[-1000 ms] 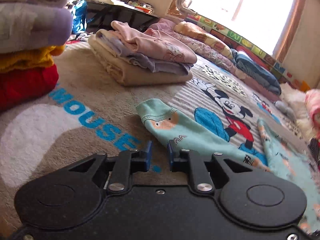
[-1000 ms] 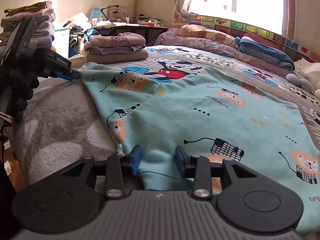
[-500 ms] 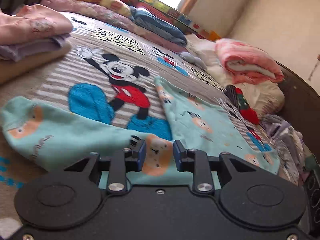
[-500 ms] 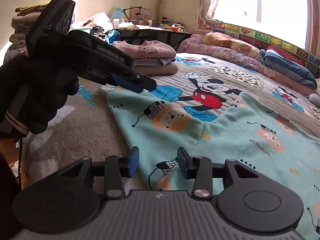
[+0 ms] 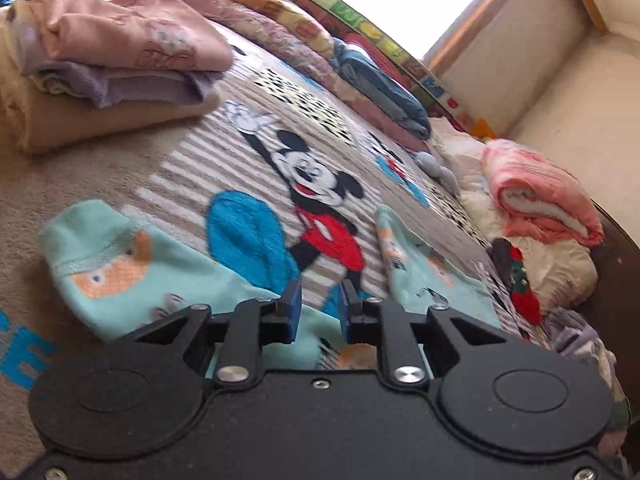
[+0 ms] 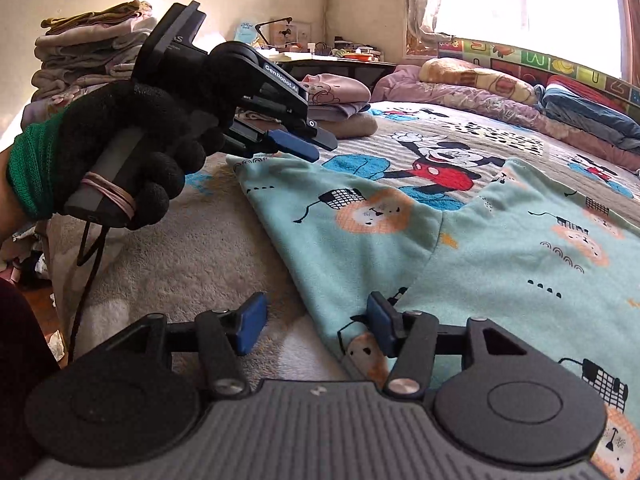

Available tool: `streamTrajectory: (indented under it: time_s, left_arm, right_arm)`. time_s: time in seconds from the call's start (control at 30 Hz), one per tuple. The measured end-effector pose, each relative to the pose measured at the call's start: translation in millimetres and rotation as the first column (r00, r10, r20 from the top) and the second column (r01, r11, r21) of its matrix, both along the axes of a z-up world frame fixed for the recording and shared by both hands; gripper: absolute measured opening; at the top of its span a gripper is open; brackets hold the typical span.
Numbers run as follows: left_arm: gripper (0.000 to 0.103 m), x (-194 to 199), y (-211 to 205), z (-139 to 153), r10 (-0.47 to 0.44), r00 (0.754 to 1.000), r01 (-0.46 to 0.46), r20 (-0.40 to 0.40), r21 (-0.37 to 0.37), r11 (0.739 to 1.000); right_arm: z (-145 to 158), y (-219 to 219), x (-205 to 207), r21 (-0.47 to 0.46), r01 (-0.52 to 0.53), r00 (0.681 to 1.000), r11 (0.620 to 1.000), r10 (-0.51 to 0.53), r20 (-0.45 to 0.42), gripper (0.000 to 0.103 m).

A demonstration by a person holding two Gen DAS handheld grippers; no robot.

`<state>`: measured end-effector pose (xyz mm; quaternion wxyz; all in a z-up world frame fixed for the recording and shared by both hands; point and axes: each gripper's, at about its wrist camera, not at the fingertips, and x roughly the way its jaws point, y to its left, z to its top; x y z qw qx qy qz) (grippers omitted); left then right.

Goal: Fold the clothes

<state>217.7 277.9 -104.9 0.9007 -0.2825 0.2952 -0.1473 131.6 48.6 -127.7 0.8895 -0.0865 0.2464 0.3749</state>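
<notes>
A mint green children's top with lion prints (image 6: 500, 248) lies spread flat on the Mickey Mouse blanket (image 6: 436, 160); one sleeve (image 5: 120, 264) points toward the bed's near edge. My left gripper (image 5: 319, 300) hovers open and empty just above that sleeve; it also shows in the right wrist view (image 6: 308, 146), held in a black-gloved hand above the sleeve's cuff end. My right gripper (image 6: 314, 322) is wide open and empty, low over the garment's near edge by the armpit seam.
A stack of folded pink, lilac and beige clothes (image 5: 108, 64) sits at the far left of the bed. Rolled quilts (image 5: 536, 196) and pillows line the window side. A taller pile of folded laundry (image 6: 88, 52) stands at the left.
My left gripper has lifted and swung back over the sleeve, toward the cuff. My right gripper has opened wider and shifted left, to the garment's edge.
</notes>
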Motion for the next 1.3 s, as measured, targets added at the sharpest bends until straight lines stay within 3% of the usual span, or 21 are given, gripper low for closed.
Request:
streamTrajectory:
  time_s: [0.07, 0.17, 0.23, 0.3, 0.33, 0.4, 0.5, 0.63, 0.7, 0.73, 0.83, 0.9, 0.93, 1.0, 1.07, 1.17, 1.23, 1.27, 1.3]
  left_arm:
    - [0.025, 4, -27, -6, -0.088, 0.996, 0.087, -0.02, -0.035, 0.996]
    - [0.04, 18, -47, -21, -0.09, 0.992, 0.085, -0.084, -0.055, 0.995]
    - [0.034, 28, -55, -32, -0.076, 0.989, 0.067, -0.126, -0.073, 0.995]
    - [0.017, 36, -41, -37, 0.013, 0.987, -0.029, -0.158, -0.102, 0.994]
    - [0.014, 38, -32, -37, 0.07, 0.985, -0.086, -0.158, -0.1, 0.991]
    - [0.014, 38, -12, -39, 0.176, 0.969, -0.197, -0.171, -0.111, 0.974]
    - [0.014, 31, 17, -43, 0.265, 0.949, -0.293, -0.172, -0.169, 0.941]
    - [0.016, 3, 58, -33, 0.389, 0.915, -0.403, -0.106, -0.241, 0.883]
    - [0.023, -8, 64, -25, 0.356, 0.932, -0.36, -0.064, -0.28, 0.89]
    - [0.032, -12, 61, -21, 0.315, 0.948, -0.315, -0.047, -0.297, 0.901]
    - [0.045, -14, 33, -20, 0.169, 0.985, -0.174, -0.044, -0.294, 0.94]
    - [0.047, -11, 16, -29, 0.125, 0.987, -0.146, -0.101, -0.237, 0.96]
    - [0.041, -9, 18, -33, 0.149, 0.982, -0.17, -0.115, -0.204, 0.964]
    - [0.023, -3, 37, -39, 0.22, 0.967, -0.242, -0.132, -0.19, 0.951]
    - [0.017, 2, 57, -43, 0.286, 0.947, -0.31, -0.147, -0.186, 0.932]
    - [0.014, 4, 92, -46, 0.369, 0.916, -0.398, -0.16, -0.241, 0.885]
    - [0.015, -2, 108, -43, 0.45, 0.881, -0.473, -0.148, -0.252, 0.844]
    - [0.016, -5, 112, -40, 0.469, 0.872, -0.489, -0.139, -0.258, 0.833]
    - [0.02, -8, 109, -35, 0.456, 0.881, -0.473, -0.125, -0.263, 0.841]
  right_arm:
    - [0, 0, 0, 0.008, -0.007, 1.0, 1.0, 0.007, -0.003, 0.06]
    - [0, 0, -2, 0.012, -0.014, 1.0, 1.0, 0.014, -0.005, 0.063]
    - [0, 0, -3, 0.01, -0.016, 1.0, 1.0, 0.016, -0.003, 0.064]
    - [1, 1, -5, 0.005, -0.016, 1.0, 1.0, 0.016, 0.0, 0.064]
    - [1, 1, -6, 0.002, -0.017, 1.0, 1.0, 0.017, 0.002, 0.064]
    - [1, 1, -7, 0.001, -0.019, 1.0, 1.0, 0.019, 0.001, 0.065]
    - [1, 2, -8, 0.0, -0.021, 1.0, 1.0, 0.021, 0.001, 0.066]
    - [1, 2, -9, 0.005, -0.021, 1.0, 1.0, 0.021, 0.001, 0.066]
    - [1, 1, -7, 0.007, -0.02, 1.0, 1.0, 0.02, 0.001, 0.066]
    - [1, 2, -6, 0.006, -0.019, 1.0, 1.0, 0.019, 0.003, 0.066]
    - [1, 2, -5, 0.007, -0.018, 1.0, 1.0, 0.018, 0.009, 0.066]
    - [1, 1, -6, 0.01, -0.019, 1.0, 1.0, 0.019, 0.011, 0.066]
    - [1, 1, -7, 0.012, -0.022, 1.0, 1.0, 0.022, 0.01, 0.067]
    - [1, 0, -7, 0.014, -0.028, 1.0, 1.0, 0.028, 0.006, 0.068]
    - [2, 0, -8, 0.011, -0.031, 1.0, 0.999, 0.031, 0.005, 0.068]
    - [2, 1, -9, 0.004, -0.033, 0.999, 0.999, 0.033, 0.007, 0.069]
    - [2, 1, -8, 0.004, -0.035, 0.999, 0.999, 0.035, 0.003, 0.07]
    - [2, 1, -8, 0.006, -0.035, 0.999, 0.999, 0.035, 0.001, 0.07]
    - [2, 1, -8, 0.006, -0.036, 0.999, 0.999, 0.036, 0.001, 0.07]
